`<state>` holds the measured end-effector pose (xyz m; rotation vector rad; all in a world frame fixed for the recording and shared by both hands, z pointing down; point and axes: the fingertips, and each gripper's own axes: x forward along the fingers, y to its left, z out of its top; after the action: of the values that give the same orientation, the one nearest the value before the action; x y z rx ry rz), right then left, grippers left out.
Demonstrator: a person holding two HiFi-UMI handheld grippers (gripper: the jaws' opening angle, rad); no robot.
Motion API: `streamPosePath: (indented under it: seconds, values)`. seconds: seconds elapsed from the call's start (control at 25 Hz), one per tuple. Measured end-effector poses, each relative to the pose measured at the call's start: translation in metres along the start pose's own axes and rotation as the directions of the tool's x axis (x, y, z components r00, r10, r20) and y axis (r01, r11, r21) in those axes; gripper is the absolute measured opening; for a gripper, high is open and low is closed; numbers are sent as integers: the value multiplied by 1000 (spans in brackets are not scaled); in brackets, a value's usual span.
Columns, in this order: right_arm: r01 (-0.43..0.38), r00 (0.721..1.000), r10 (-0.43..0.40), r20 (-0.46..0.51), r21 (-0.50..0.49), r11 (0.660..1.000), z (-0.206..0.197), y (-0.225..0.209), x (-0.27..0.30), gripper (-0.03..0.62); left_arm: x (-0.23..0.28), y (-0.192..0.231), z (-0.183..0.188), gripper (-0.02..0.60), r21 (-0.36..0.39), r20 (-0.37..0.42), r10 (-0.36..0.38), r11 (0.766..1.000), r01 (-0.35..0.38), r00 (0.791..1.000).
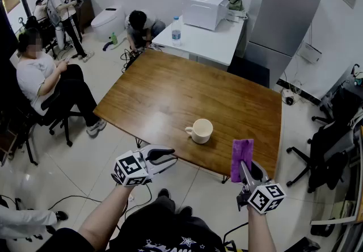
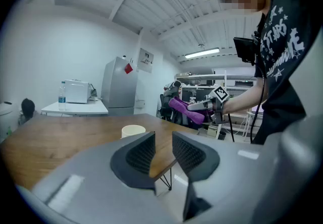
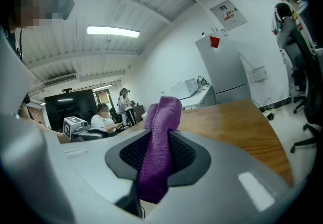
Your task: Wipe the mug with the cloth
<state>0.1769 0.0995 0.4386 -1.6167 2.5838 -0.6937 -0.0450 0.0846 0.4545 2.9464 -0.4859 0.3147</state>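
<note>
A cream mug point(image 1: 201, 130) stands on the wooden table point(image 1: 170, 95) near its front edge, handle to the left. My right gripper point(image 1: 245, 168) hangs just off that edge, right of the mug, shut on a purple cloth point(image 1: 242, 157) that sticks up between its jaws. In the right gripper view the cloth point(image 3: 160, 142) fills the gap of the right gripper point(image 3: 160, 156). My left gripper point(image 1: 168, 157) is held below the table's front edge, left of the mug, its jaws a narrow gap apart with nothing in them. The left gripper view shows the left gripper point(image 2: 163, 155), the mug point(image 2: 133, 130) and the cloth point(image 2: 185, 109).
Behind the wooden table stands a white table point(image 1: 210, 41) with a white appliance point(image 1: 205, 9) and a water bottle point(image 1: 176, 30). A grey fridge point(image 1: 283, 15) is at the back right. People sit at the left point(image 1: 45, 78). Office chairs point(image 1: 332, 131) stand to the right.
</note>
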Motion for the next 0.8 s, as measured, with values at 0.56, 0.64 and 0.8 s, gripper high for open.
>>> streamPosePath:
  seconds: [0.56, 0.64, 0.8]
  values:
    - [-4, 1000, 4, -8, -26, 1000, 10, 8, 77, 96, 64, 126, -35, 183, 23, -206, -125, 991, 133, 970]
    - [14, 1000, -14, 1, -20, 1000, 13, 6, 85, 97, 70, 137, -42, 183, 21, -218, -155, 986, 164, 963]
    - [71, 997, -71, 20, -2, 997, 17, 0, 97, 97, 81, 143, -51, 184, 52, -248, -239, 964, 259, 939]
